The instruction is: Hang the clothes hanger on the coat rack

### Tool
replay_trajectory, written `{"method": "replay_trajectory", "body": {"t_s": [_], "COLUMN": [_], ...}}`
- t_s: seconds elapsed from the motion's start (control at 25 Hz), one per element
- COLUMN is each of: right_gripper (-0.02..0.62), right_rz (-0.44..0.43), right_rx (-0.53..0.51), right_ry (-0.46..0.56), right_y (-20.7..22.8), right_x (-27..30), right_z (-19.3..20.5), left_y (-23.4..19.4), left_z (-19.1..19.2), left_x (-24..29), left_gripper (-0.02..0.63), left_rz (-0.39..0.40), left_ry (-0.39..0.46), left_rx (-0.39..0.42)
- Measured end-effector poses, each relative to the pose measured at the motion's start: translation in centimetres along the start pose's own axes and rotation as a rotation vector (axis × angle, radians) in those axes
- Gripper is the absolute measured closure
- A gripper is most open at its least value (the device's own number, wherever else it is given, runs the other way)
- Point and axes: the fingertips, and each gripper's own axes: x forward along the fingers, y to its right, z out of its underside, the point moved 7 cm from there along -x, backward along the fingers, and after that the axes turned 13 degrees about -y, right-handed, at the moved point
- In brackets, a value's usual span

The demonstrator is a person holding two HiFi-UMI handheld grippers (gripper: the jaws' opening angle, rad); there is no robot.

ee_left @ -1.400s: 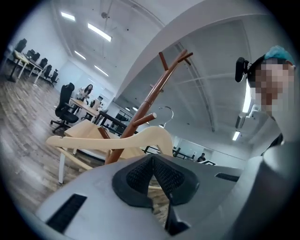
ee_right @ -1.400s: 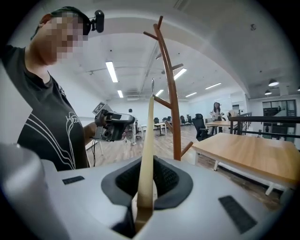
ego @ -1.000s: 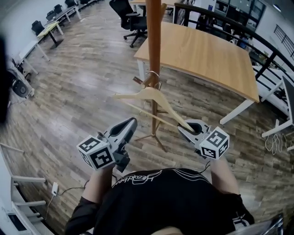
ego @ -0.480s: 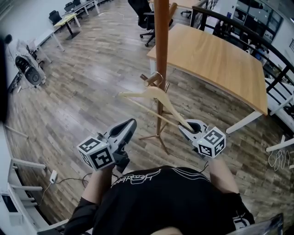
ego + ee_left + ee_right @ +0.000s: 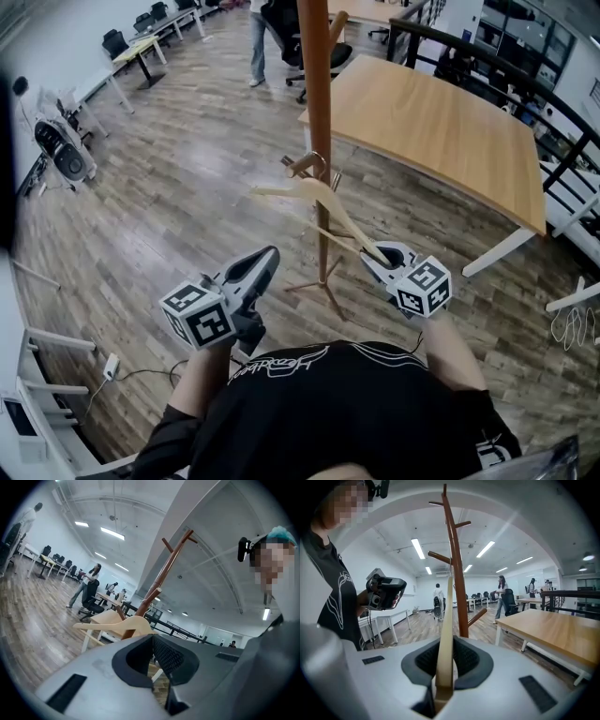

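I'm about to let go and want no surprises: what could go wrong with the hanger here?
The right gripper pinches the hanger only at one end, so it sits tilted. On release it may swing, and its hook may slip off the short peg.
A sideways tug could rock the slim coat rack; the left gripper steadies nothing.

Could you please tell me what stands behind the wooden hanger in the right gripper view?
The coat rack's brown pole rises behind the hanger, with a peg angling right. Below that, the pole is hidden by the fingers of the right gripper, shut on the hanger.
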Motion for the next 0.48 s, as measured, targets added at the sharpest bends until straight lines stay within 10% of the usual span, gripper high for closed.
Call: {"method": "replay_trajectory", "body": {"t_s": [0.32, 0.48], "right_gripper": [0.513, 0.390], "right_rz": [0.026, 0.086], "right_rx": [0.049, 0.100], "right_ry": [-0.029, -0.017], "right_y": [0.4, 1.0], "right_x": [-0.2, -1.5], "right_z": [0.9, 1.8], "left_y": [0.3, 0.3], "left_z": [0.6, 1.1], "left_x": [0.8, 0.9], "left_gripper": [0.598, 0.598], "left_rz": [0.018, 0.022], "left_ry": [-0.030, -0.047], "left_rx": [-0.002, -0.007]}}
